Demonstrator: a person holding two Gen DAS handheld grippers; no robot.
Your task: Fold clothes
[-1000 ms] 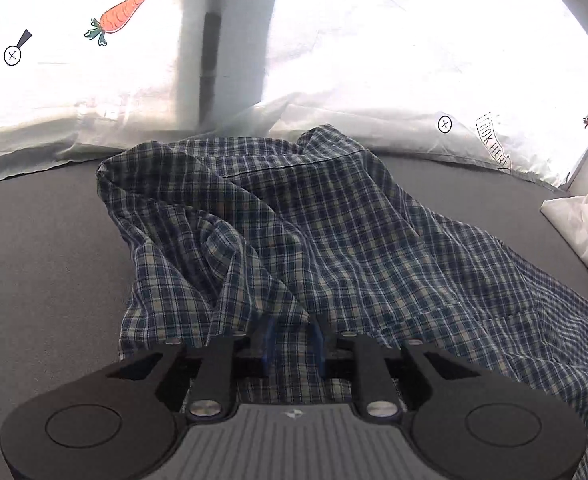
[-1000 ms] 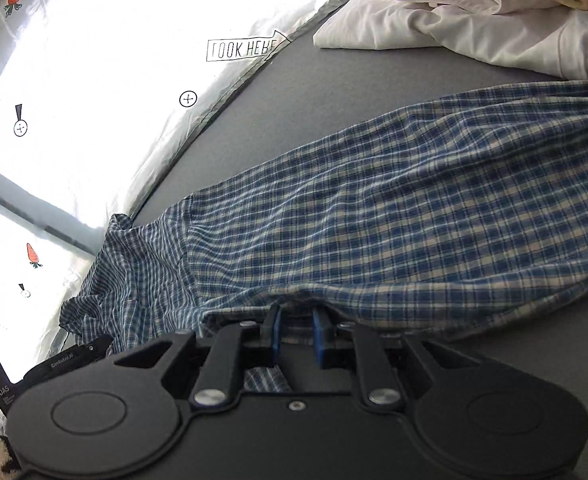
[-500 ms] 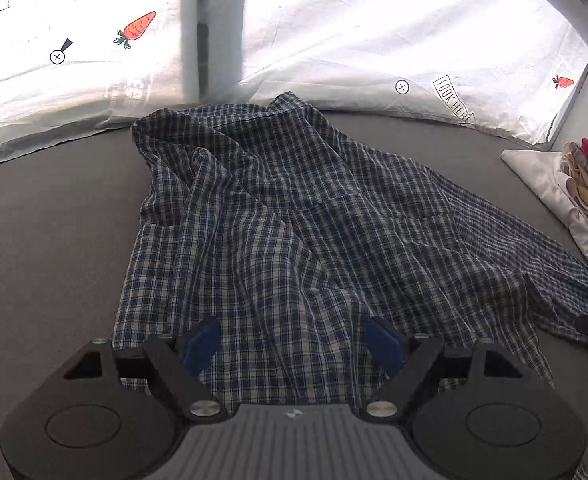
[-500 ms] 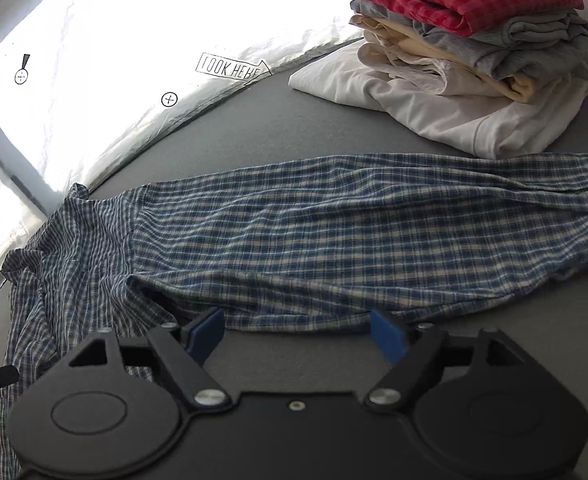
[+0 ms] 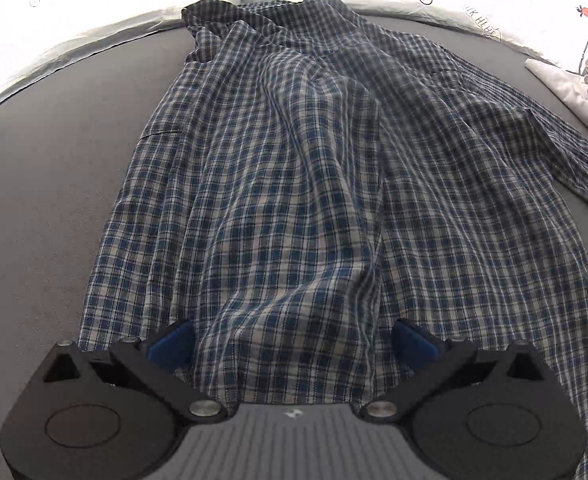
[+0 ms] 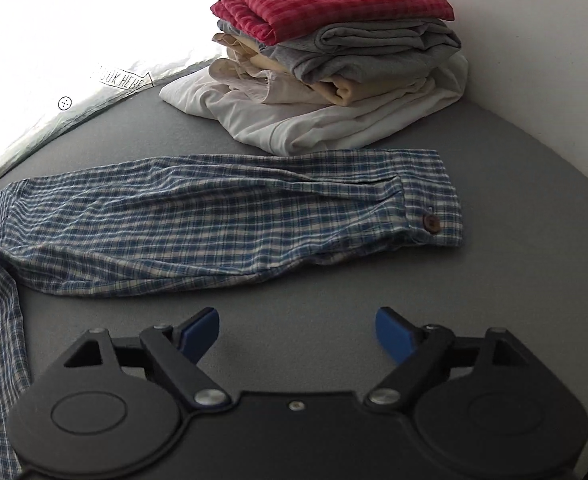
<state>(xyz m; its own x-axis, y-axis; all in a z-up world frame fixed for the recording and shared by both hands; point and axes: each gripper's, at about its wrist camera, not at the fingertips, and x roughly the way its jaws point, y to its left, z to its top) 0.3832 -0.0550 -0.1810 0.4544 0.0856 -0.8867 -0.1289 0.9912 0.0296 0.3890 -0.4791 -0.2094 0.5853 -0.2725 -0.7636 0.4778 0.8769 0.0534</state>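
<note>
Both fingers released, rumpled plaid shirt (image 5: 294, 184)

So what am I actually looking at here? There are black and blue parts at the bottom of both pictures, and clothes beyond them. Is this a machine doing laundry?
No machine: a person holds a hand tool with a two-finger claw in each hand, and a camera on each tool looks forward along its fingers. The black and blue parts are those tools. One picture comes from the left claw, above the body of a blue checked shirt spread on a grey surface. The other comes from the right claw, over bare surface, facing the shirt's outstretched sleeve. Behind the sleeve stands a pile of folded clothes, red on top. Both claws are opening and grip nothing, though shirt cloth lies between the left one's fingers.
</note>
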